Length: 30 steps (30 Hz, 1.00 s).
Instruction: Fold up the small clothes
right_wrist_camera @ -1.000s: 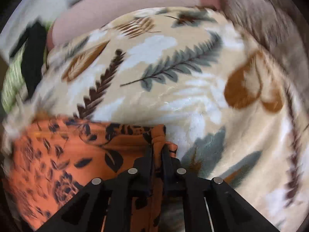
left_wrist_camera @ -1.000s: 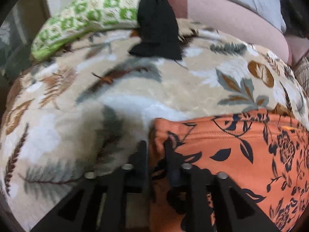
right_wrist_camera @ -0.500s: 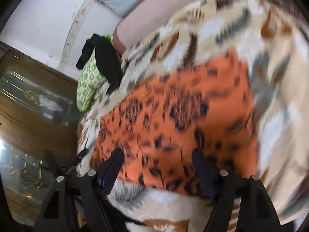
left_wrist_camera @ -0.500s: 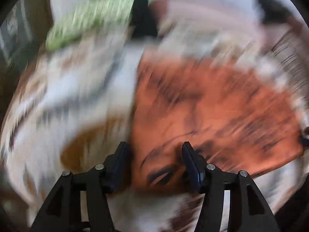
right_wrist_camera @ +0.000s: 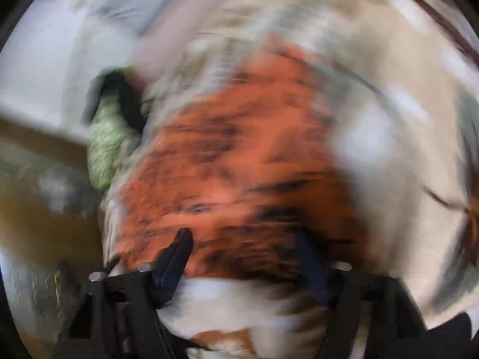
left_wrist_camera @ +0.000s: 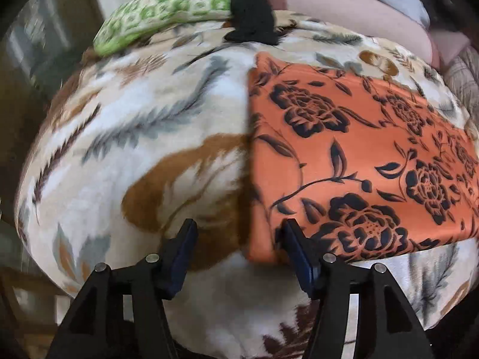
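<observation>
A cream blanket (left_wrist_camera: 155,137) printed with grey and brown leaves covers the bed, a green patterned pillow (left_wrist_camera: 167,15) and a black cloth (left_wrist_camera: 251,15) at its far end. The orange floral garment (left_wrist_camera: 359,155) lies folded flat on it. My left gripper (left_wrist_camera: 239,239) hangs with jaws wide apart, straddling its near left corner (touching nothing). My right gripper (right_wrist_camera: 242,245), badly blurred, gapes above the near edge

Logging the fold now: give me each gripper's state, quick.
Left gripper: open, holding nothing, at the near-left corner of the orange floral garment.
Right gripper: open, holding nothing; view blurred.
</observation>
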Motion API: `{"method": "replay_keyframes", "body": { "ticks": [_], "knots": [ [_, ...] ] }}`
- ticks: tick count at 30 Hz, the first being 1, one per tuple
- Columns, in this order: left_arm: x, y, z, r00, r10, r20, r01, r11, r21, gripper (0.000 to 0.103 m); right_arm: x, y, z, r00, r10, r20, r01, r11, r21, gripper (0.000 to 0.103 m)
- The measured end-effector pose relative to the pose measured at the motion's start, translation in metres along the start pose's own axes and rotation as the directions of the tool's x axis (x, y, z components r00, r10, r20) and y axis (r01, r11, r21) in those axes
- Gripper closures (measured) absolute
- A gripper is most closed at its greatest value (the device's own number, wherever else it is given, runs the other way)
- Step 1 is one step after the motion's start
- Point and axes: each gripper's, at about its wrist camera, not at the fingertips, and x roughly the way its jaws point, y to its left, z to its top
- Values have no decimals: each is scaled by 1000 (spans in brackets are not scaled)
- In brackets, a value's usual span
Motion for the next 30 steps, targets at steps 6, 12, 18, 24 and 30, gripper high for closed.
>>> {"method": "replay_keyframes", "body": {
  "ticks": [6,12,18,24,30],
  "knots": [
    [-36,-25,23,990,-80,118,77,997,27,40,-25,64,23,995,87,47,-78,982,-173,37],
    [0,-72,33,996,-89,32,85,989,122,39,49,41,78,999,-34,-35,31,996,-83,35],
    [-8,-74,40,995,-96,26,94,994,62,39,7,65,72,992,-54,117,67,992,-111,26],
    [20,-109,49,991,-135,0,134,982,136,26,44,36,93,997,-78,17,79,994,-78,31],
    [14,-113,54,986,-164,30,160,982,104,26,-35,35,48,982,-55,179,61,998,-26,23]
  ]
}}
